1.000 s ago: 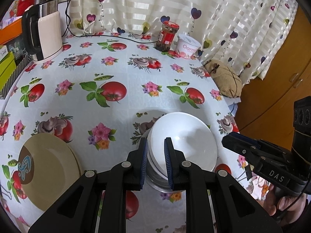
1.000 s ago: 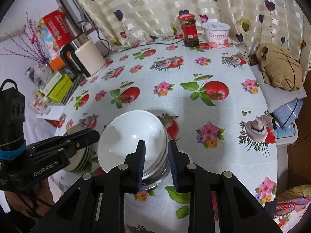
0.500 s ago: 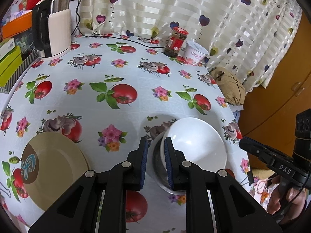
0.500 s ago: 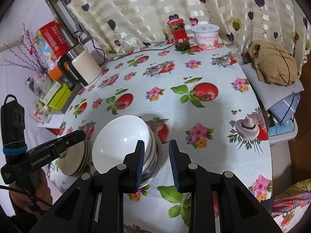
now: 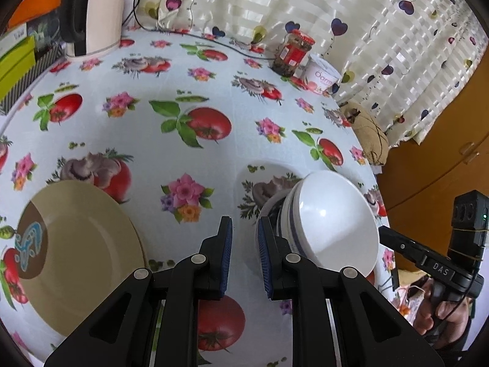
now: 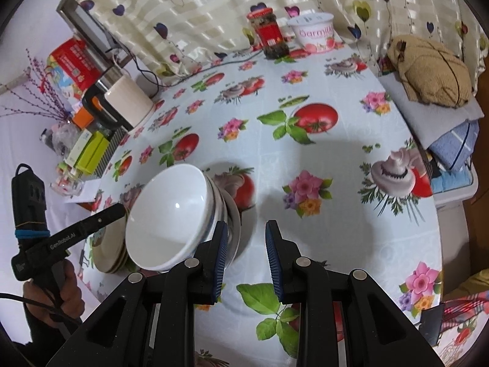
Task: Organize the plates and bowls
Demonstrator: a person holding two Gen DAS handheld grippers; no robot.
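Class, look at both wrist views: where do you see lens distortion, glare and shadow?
Left wrist view: the fisheye bows the table edge and darkens the corners; a small highlight sits on the white bowl. Right wrist view: the same bulging, a glare spot inside the bowl, and soft grey shadows on the tablecloth beyond the stack; the curtain looks bright, almost washed out.

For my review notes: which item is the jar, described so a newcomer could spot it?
Go to the table's far edge by the curtain. The jar stands beside a white tub; alone there, it has a red lid and label and dark contents.
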